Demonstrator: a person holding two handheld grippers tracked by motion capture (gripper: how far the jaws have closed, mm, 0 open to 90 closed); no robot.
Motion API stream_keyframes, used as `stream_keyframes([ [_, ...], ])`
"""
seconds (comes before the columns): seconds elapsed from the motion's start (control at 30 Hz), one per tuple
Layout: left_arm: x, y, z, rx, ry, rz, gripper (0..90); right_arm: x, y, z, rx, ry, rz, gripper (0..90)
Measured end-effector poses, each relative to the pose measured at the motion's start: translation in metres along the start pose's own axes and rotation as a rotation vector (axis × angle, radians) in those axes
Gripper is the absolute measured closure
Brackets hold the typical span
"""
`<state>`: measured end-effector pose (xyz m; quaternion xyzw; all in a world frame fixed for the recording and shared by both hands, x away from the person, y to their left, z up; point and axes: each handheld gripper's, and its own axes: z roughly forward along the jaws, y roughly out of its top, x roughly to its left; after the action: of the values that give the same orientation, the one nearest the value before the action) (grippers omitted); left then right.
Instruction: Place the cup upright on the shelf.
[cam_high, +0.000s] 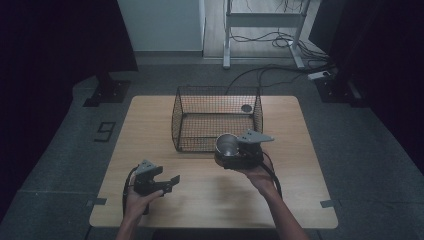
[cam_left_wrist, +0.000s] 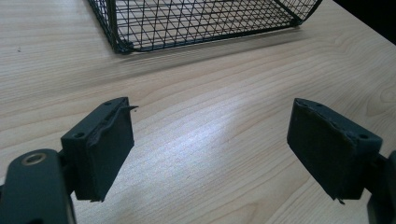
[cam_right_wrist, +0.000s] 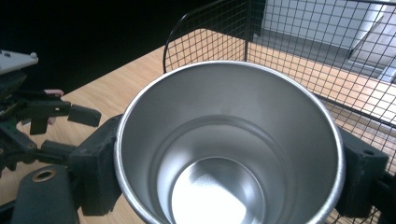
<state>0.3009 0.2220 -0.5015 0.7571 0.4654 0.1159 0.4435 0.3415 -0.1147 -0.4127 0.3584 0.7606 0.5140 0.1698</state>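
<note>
a dim room with dark curtains on both sides and a grey carpeted floor holds a light wooden table (cam_high: 210, 195), and cables trail on the floor behind it near a white metal frame. on the far half of the table stands a black wire mesh basket (cam_high: 216, 120), open at the top, with a small dark round disc (cam_high: 246, 108) lying in its far right corner.

the right gripper (cam_high: 231, 159) is held above the table just in front of the basket's near right side. its jaws are clamped on a shiny round stainless steel cup (cam_high: 227, 145), one black pad on each side of the cup's wall. the cup is off the table, its open mouth up and tilted a little toward the person. in the right gripper view the cup (cam_right_wrist: 229, 144) is empty and its bright bottom shows, with the basket's mesh right behind it.

the left gripper (cam_high: 167, 184) hovers low over the near left part of the table, well apart from the cup and the basket. in the left gripper view its two black pads (cam_left_wrist: 100, 149) stand wide apart with bare wood between them, pointing toward the basket's near corner (cam_left_wrist: 122, 45).
</note>
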Motion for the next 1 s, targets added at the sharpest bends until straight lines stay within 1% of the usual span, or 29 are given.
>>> stream_keyframes([
  [0.2, 0.001, 0.0, 0.0, 0.003, 0.001, -0.004, 14.9, -0.004, 0.009, 0.002, -0.006, -0.003, -0.002, 14.8],
  [0.5, 0.001, 0.0, 0.0, 0.004, 0.002, -0.006, 14.9, -0.011, 0.017, 0.005, -0.005, -0.01, 0.002, 14.9],
  [0.83, 0.002, 0.0, -0.001, 0.001, 0.002, -0.008, 14.9, -0.014, 0.026, 0.007, -0.013, -0.009, 0.001, 14.9],
  [1.0, 0.002, 0.0, -0.001, 0.003, 0.002, -0.008, 15.0, -0.018, 0.031, 0.011, -0.01, -0.006, 0.01, 14.9],
])
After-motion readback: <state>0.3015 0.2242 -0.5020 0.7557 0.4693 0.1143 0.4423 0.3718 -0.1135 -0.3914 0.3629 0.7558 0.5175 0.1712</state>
